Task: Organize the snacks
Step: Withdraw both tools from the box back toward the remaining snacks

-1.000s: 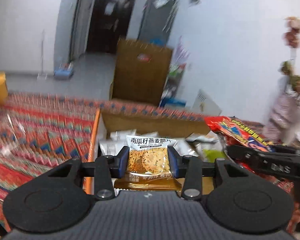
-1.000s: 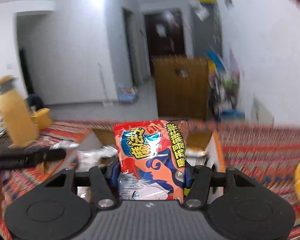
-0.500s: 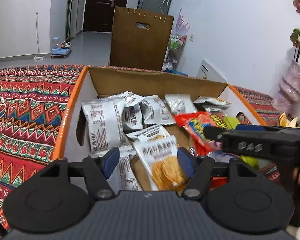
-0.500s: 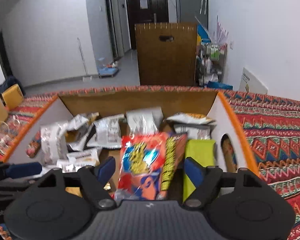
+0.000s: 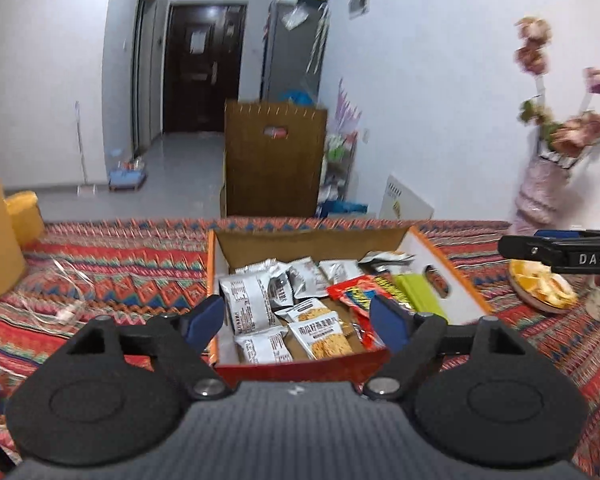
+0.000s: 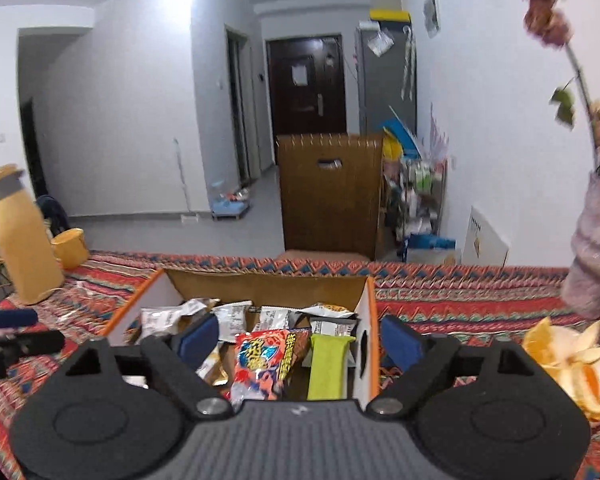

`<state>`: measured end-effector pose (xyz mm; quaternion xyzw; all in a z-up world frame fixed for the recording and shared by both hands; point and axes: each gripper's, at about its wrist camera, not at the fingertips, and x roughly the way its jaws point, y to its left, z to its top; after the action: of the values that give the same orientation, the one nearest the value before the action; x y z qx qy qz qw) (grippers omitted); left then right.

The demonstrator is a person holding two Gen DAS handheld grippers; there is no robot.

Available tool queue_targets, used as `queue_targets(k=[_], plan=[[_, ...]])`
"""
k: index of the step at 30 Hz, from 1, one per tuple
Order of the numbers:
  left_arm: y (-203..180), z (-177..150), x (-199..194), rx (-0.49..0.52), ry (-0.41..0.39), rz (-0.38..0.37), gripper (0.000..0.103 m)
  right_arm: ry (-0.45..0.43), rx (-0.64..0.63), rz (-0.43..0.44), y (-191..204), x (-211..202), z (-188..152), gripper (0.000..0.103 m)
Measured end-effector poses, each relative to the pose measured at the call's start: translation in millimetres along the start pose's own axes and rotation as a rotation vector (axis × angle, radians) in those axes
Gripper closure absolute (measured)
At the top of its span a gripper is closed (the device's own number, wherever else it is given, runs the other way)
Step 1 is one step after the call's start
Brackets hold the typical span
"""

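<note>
An open cardboard box (image 5: 312, 242) with orange edges sits on the patterned table and holds several snack packets. The oat cracker packet (image 5: 324, 334) lies in its near part and the red chip bag (image 5: 358, 300) beside it. My left gripper (image 5: 300, 318) is open and empty, held above the box's near wall. In the right wrist view the red chip bag (image 6: 266, 362) lies in the box (image 6: 268, 286) next to a green packet (image 6: 328, 364). My right gripper (image 6: 300, 340) is open and empty above them.
A plate of orange peel (image 6: 576, 364) lies right of the box. A pink vase of dried flowers (image 6: 596, 240) stands at far right. A yellow jug (image 6: 20, 240) stands far left. Clear plastic wrap (image 5: 56, 292) lies left of the box on the patterned cloth (image 5: 120, 264).
Both grippers let go of their packets, which now lie in the box. Both grippers have opened wide and pulled back and up from the box.
</note>
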<state>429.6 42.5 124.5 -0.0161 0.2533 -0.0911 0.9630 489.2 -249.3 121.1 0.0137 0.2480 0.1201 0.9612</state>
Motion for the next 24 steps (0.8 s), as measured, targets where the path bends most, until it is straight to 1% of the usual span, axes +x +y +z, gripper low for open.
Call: queue_targets(k=[2,3,4,5,7,9,12,14,16,18,21,24], plan=[[-5,-11,-39,0.024,-0.052,-0.008,0.016,-0.030,-0.013,0.012,-2,-31,-7,0.009],[-7,-18,-56,0.030,-0.077,-0.015,0.011,-0.048,-0.019,0.017,-4,-51,-14,0.007],[-9,-25,-70,0.035,-0.101,-0.023,0.006,-0.062,-0.024,0.022,-4,-66,-22,0.005],[-11,-36,-89,0.039,-0.128,-0.028,0.004,-0.074,-0.033,0.031,-5,-83,-32,0.000],[-13,-56,-116,0.036,-0.166,-0.026,0.000,-0.099,-0.037,0.046,-4,-113,-48,0.000],[-20,-82,-143,0.031,-0.198,0.024,0.000,-0.104,-0.039,0.064,0,-141,-72,0.000],[-31,-120,-173,0.049,-0.240,0.094,0.000,-0.108,-0.035,0.064,8,-174,-110,0.000],[-38,-143,-189,0.050,-0.242,0.111,0.000,-0.122,-0.068,0.041,15,-192,-134,0.000],[-44,-163,-202,0.031,-0.222,0.124,0.000,-0.136,-0.109,0.003,25,-212,-160,0.000],[-47,-182,-212,0.008,-0.196,0.132,0.000,-0.149,-0.124,-0.021,34,-227,-184,0.000],[-50,-207,-222,0.017,-0.167,0.145,0.000,-0.142,-0.108,-0.041,41,-243,-215,0.000],[-44,-229,-223,-0.012,-0.108,0.174,0.000,-0.109,-0.055,-0.038,42,-244,-245,0.000]])
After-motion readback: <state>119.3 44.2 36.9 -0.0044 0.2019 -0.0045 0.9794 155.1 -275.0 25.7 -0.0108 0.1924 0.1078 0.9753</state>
